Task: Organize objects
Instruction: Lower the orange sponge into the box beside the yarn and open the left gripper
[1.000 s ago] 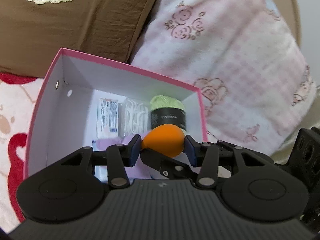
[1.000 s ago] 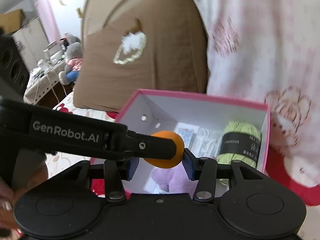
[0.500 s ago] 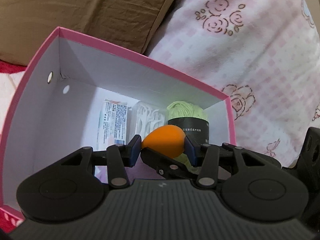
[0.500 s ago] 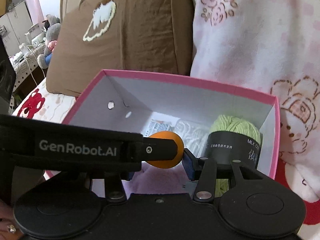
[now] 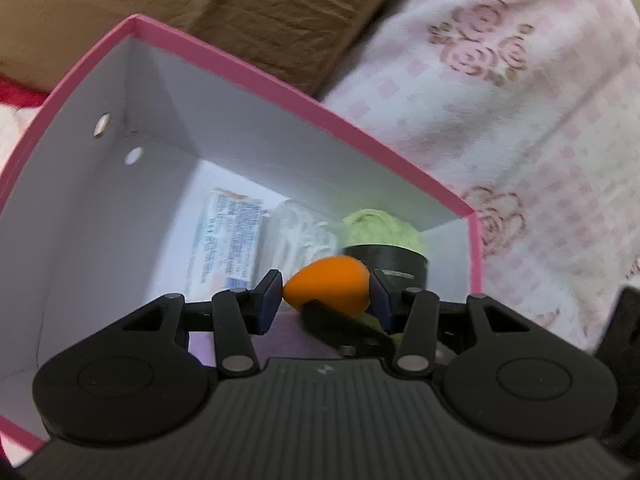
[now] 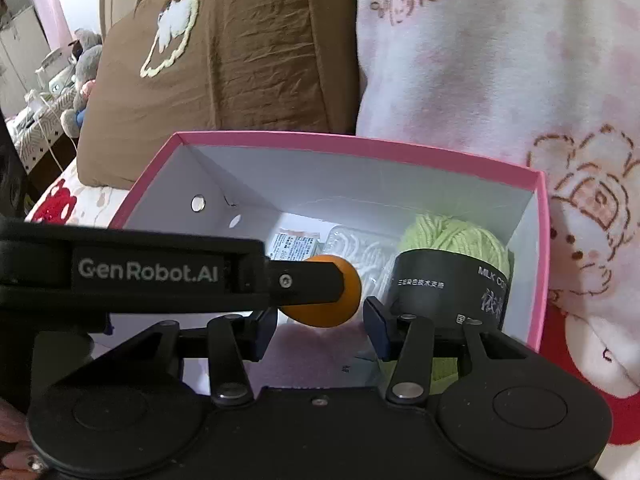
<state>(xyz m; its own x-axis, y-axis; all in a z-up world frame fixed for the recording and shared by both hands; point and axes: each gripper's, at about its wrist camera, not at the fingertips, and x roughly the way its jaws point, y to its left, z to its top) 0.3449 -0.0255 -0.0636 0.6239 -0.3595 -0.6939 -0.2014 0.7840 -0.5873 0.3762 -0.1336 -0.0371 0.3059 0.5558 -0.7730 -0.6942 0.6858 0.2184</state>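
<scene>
- Now clamps orange sponge between left gripper pads, jaws partway closed, just above pink box interior.
- Grips same sponge crosswise with right gripper, jaws partway closed.
- Shows green yarn at box's right end.

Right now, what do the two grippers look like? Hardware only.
Both are matte black. The left gripper has a ribbed body, two round pivot housings, silver rivets on its linkage bars and dark blue pads. The right gripper has the same build. The left gripper's side bar, seen from the right wrist, carries white "GenRobot.AI" lettering.
</scene>
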